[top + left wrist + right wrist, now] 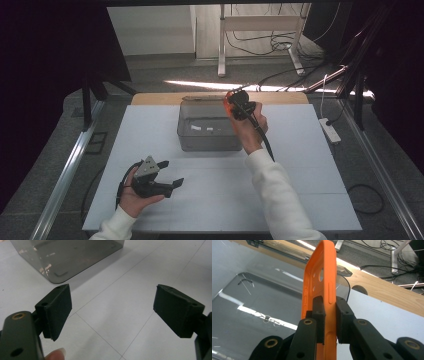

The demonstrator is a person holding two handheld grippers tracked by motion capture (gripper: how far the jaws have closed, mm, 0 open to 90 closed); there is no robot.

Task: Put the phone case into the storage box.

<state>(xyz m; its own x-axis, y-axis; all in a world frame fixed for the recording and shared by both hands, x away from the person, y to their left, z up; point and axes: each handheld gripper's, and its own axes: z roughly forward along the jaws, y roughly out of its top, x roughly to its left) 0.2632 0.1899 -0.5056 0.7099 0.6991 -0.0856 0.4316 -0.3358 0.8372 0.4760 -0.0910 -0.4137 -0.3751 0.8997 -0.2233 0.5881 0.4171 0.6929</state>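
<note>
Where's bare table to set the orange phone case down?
Bare white table right of the right gripper, out to the edge, and between the grey bin and left gripper. Crowded only at the bin's right rim, where the orange phone case is clamped.

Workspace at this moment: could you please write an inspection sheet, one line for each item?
Surface: white table top on a wooden board, bare near the person.
Job's things: orange phone case held edge-on above a clear grey bin; the bin looks empty.
Clutter: nothing seen on the white top.
Grippers: right gripper shut on the orange phone case at the bin's far right corner; left gripper open, low over the table's near left part, holding nothing.
Cables: a black cable trails from the right gripper; a power strip lies at the table's right edge.
Surroundings: grey floor with loose wires and a white frame behind the table.
</note>
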